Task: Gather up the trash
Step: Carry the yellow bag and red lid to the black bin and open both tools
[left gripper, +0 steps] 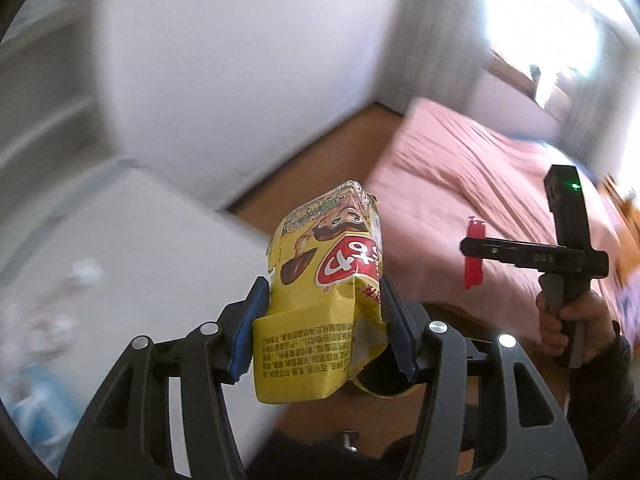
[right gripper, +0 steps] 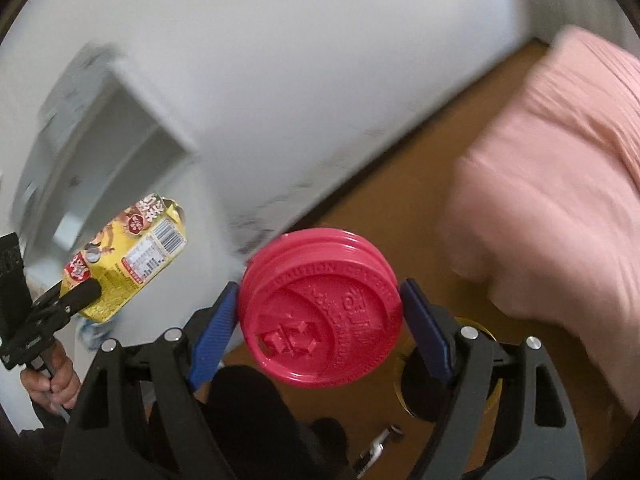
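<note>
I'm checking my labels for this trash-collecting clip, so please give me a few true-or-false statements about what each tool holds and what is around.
1. The left tool grips a yellow snack box. True.
2. The right tool is empty. False: it holds a red cup lid.
3. The lid is blue. False: it is red.
4. A pink bed cover lies nearby. True.
5. The floor is brown. True.
</note>
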The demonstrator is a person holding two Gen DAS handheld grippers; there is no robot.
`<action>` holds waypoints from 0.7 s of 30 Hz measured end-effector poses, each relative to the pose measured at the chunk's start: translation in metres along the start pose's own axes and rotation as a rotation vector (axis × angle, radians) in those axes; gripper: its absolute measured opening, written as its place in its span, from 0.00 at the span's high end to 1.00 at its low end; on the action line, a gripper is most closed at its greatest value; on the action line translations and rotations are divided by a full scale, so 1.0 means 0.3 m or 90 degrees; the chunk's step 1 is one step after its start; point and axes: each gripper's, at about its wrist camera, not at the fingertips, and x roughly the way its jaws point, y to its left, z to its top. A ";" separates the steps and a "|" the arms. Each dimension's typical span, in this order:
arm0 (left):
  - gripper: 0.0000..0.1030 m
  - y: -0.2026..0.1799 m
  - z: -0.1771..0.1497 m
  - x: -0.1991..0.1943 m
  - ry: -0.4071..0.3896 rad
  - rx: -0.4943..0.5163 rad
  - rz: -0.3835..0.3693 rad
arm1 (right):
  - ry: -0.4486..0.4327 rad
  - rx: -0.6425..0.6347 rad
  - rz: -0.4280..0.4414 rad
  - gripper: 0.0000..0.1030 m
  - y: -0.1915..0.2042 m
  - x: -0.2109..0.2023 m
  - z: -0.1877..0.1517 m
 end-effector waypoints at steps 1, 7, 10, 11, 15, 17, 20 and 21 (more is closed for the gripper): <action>0.47 -0.048 -0.003 0.069 0.018 0.012 -0.015 | 0.005 0.033 -0.016 0.24 -0.102 -0.004 -0.042; 0.47 -0.220 -0.082 0.455 0.128 0.059 -0.068 | 0.054 0.129 -0.063 0.24 -0.390 0.111 -0.227; 0.47 -0.268 -0.156 0.642 0.178 0.082 -0.070 | 0.094 0.162 -0.069 0.24 -0.511 0.221 -0.298; 0.47 -0.285 -0.186 0.693 0.191 0.089 -0.071 | 0.108 0.172 -0.071 0.24 -0.547 0.267 -0.317; 0.47 -0.314 -0.318 0.924 0.262 0.092 -0.075 | 0.159 0.202 -0.059 0.24 -0.642 0.424 -0.388; 0.47 -0.319 -0.363 1.025 0.283 0.099 -0.063 | 0.190 0.213 -0.057 0.24 -0.687 0.504 -0.429; 0.47 -0.308 -0.429 1.130 0.319 0.093 -0.060 | 0.224 0.227 -0.055 0.24 -0.722 0.580 -0.489; 0.47 -0.304 -0.442 1.158 0.328 0.091 -0.058 | 0.233 0.232 -0.053 0.24 -0.741 0.607 -0.497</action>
